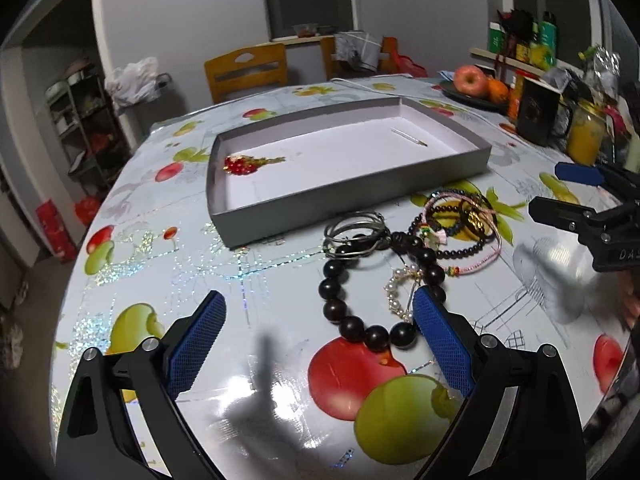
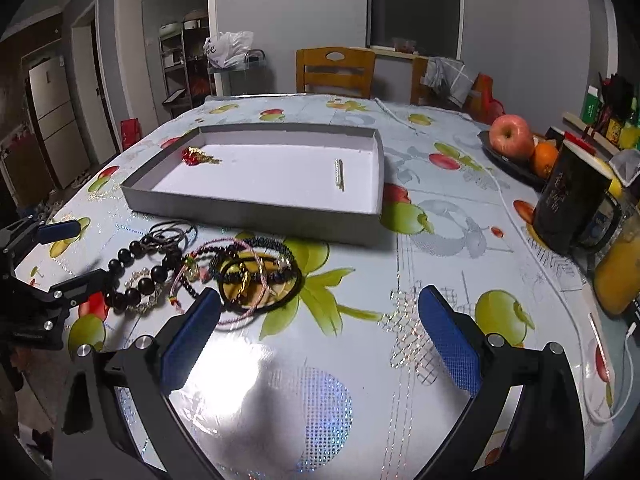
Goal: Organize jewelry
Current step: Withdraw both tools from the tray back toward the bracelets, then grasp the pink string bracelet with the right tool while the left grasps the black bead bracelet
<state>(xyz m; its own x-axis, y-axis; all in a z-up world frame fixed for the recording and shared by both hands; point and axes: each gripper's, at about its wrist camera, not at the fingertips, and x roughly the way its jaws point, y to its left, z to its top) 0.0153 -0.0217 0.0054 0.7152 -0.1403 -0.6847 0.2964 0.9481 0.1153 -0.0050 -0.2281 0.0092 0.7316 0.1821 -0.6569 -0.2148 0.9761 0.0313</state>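
fruit-print tablecloth [image 1: 168, 264], tangled beaded bracelets [image 1: 420, 256]

Both the left gripper [image 1: 318, 322] and right gripper [image 2: 320, 318] are black. Their fingers [image 1: 440, 340] carry blue mesh-textured pads. Silver screws dot the frames.

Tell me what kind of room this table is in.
Most likely a home dining room or eat-in kitchen. The table wears a fruit-print cover, wooden chairs stand at its far side, a fruit plate sits on it, and a fridge shows through the doorway.
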